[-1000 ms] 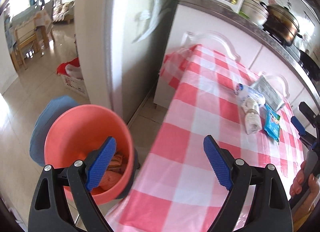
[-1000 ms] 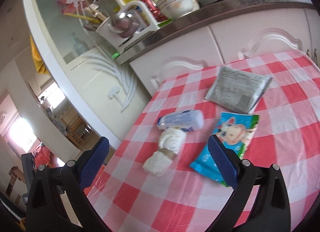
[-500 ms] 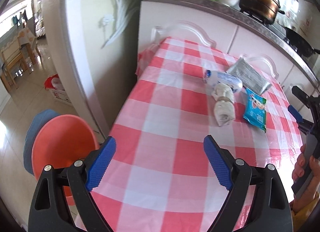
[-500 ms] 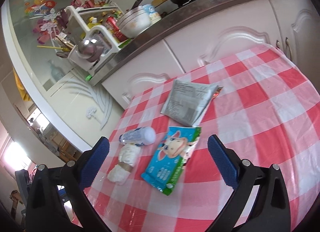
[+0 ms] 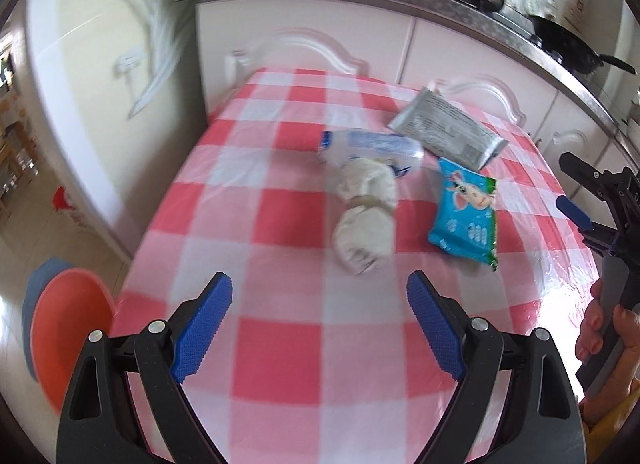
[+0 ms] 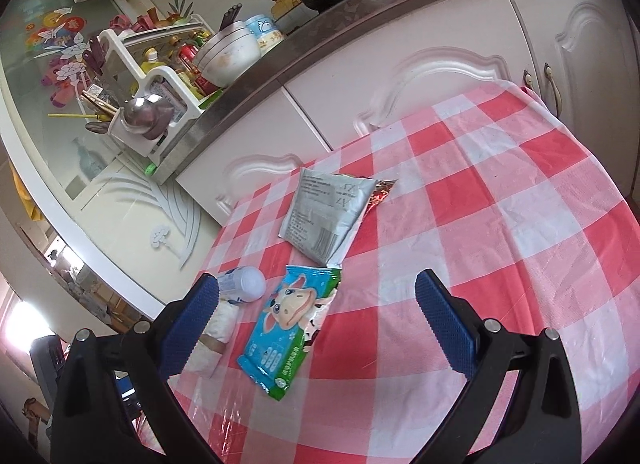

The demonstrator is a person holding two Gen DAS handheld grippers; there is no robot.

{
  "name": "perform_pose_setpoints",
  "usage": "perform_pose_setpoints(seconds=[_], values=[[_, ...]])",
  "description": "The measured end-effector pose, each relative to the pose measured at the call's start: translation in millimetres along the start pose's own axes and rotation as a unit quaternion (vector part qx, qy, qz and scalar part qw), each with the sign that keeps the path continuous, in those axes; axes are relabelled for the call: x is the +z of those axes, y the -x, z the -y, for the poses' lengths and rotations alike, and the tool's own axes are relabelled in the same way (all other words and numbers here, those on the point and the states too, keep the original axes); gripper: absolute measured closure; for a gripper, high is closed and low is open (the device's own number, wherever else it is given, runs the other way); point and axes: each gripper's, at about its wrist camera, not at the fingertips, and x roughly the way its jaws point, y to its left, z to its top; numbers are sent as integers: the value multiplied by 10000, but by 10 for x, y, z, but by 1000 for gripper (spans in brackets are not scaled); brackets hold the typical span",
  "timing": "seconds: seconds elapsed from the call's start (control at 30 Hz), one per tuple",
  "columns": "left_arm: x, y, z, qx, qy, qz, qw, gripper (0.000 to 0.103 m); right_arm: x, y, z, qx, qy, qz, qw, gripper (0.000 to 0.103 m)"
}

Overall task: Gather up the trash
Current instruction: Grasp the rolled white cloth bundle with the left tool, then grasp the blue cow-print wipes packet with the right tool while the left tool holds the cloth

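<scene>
Left gripper (image 5: 320, 324): held with jaws spread wide and nothing between them, low centre of the left wrist view, above the checked bench (image 5: 288, 380). Right gripper (image 6: 318, 316): likewise spread and holding nothing, low in the right wrist view; it is also seen at the right edge of the left wrist view, grasped by a hand (image 5: 604, 336). Trash on the bench, listed outward from the left gripper: a white wad of tissue (image 5: 366, 216) bound at its middle, just beyond the fingertips; a white and blue bottle (image 5: 370, 146) lying on its side, touching the wad's far end; a blue wrapper (image 5: 466, 216) bearing a cartoon cow, to the right of the wad; a silver packet (image 5: 446, 130) at the upper right, its near corner close to the blue wrapper, with a red scrap (image 6: 380, 190) seen at its far edge in the right wrist view. Receptacle: an orange bin (image 5: 68, 332) at the lower left edge of the left wrist view, on the floor beside the bench; its contents are not visible. Progress, as judged: all listed pieces remain uncollected on the bench; the wad appears the nearest candidate. Writing: dense small print and a barcode on the silver packet, and Chinese characters on the blue wrapper, none legible.
</scene>
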Motion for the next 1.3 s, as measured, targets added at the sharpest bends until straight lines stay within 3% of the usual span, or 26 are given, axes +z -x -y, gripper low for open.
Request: perform_pose_setpoints(seconds=[0.33, 0.67, 0.83, 1.13, 1.3], values=[[293, -492, 253, 7, -233, -36, 9997, 15, -8, -268, 129, 65, -162, -397, 9991, 4], [373, -761, 299, -25, -166, -109, 9998, 49, -114, -495, -178, 64, 518, -736, 9959, 4], [356, -767, 325, -15, -176, -50, 9998, 58, -142, -538, -213, 123, 568, -835, 9948, 4], [317, -731, 398, -168, -182, -26, 9997, 61, -150, -571, -220, 81, 623, -934, 9937, 4], [239, -671, 536, -479, -263, -85, 9985, 61, -161, -591, -275, -209, 880, -962, 9912, 4]])
